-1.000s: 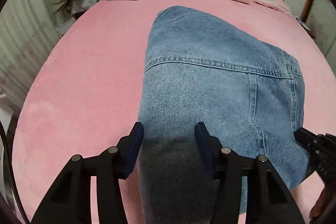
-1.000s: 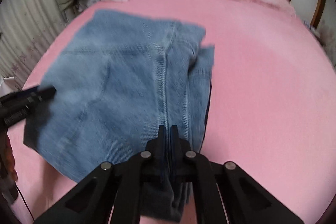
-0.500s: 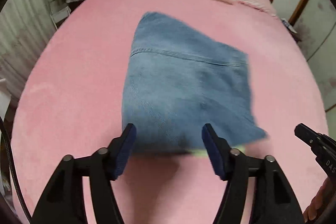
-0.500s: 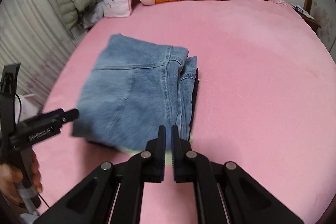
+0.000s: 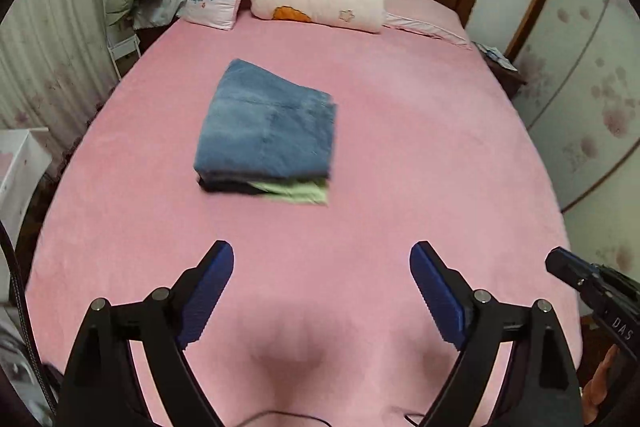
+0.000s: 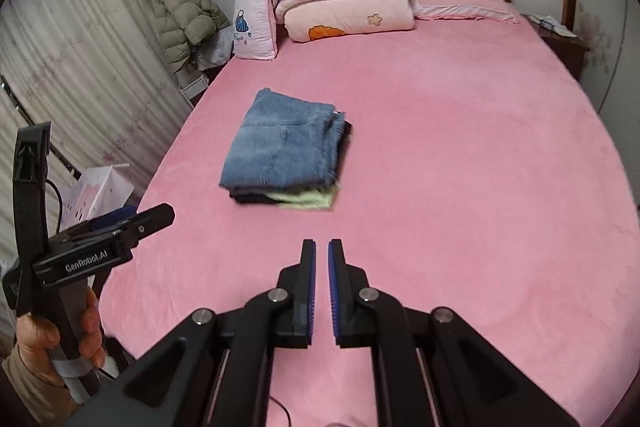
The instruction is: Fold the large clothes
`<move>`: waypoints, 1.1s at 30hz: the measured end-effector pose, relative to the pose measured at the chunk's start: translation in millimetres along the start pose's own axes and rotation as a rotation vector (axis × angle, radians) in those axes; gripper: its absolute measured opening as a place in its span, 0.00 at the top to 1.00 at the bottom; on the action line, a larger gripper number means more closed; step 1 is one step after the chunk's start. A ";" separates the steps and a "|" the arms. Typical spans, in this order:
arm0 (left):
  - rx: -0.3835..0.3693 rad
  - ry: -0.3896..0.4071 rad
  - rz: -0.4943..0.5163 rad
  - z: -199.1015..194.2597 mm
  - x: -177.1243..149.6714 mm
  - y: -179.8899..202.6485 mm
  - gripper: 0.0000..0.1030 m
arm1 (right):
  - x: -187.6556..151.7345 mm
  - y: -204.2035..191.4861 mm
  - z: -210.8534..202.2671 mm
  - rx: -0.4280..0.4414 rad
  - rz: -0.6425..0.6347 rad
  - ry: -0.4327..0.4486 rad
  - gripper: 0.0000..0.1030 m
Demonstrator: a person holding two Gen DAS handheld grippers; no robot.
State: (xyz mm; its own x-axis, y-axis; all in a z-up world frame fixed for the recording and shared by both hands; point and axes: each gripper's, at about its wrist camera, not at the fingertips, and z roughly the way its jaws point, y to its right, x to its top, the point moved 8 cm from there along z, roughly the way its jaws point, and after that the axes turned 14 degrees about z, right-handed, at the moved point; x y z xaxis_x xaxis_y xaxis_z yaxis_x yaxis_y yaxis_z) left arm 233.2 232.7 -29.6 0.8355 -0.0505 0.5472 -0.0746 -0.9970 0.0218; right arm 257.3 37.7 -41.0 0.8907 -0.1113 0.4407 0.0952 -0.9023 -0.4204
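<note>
The folded blue denim jeans [image 5: 268, 131] are lying mid-bed on the pink fleece bed sheet [image 5: 420, 155]; the left claw [image 5: 322, 291] is gaping wide; the right claw [image 6: 322, 291] is hovering nearly closed, gripping nothing.

Pink bedroom, blue denim at its centre

The plush bed cover [image 5: 400, 155] is plain rose pink; the folded denim garment [image 5: 268, 131] on it is washed mid-blue, with a pale green layer [image 5: 300, 193] and what looks like a black one beneath. The rolled quilt [image 6: 352, 15] is pale pink with an orange motif, the square pillow [image 6: 254, 27] pink-white with a blue handbag print, the puffer jacket [image 6: 184, 19] greyish olive.
</note>
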 end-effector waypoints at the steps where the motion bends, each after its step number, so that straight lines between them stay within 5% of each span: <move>1: -0.010 0.004 -0.005 -8.8 -6.6 13.1 0.13 | -6.7 8.3 -11.6 -0.001 -0.001 0.002 0.94; 12: -0.044 -0.027 -0.046 -65.2 -93.7 127.1 0.13 | -80.9 94.9 -102.6 -0.015 0.025 -0.012 0.94; 24: 0.022 -0.096 -0.051 -53.0 -172.8 160.3 0.13 | -138.2 131.7 -122.9 -0.088 -0.050 0.025 0.94; 33: 0.051 -0.062 -0.024 -58.7 -176.6 167.0 0.13 | -153.1 133.8 -121.4 -0.075 0.017 0.050 0.94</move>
State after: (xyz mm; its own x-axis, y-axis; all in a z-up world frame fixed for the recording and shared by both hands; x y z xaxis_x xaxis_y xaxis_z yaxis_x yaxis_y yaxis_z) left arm 41.2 78.5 -73.4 0.8690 -0.0288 0.4940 -0.0276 -0.9996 -0.0097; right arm 79.6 -116.5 -68.5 0.8686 -0.1461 0.4736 0.0448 -0.9286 -0.3685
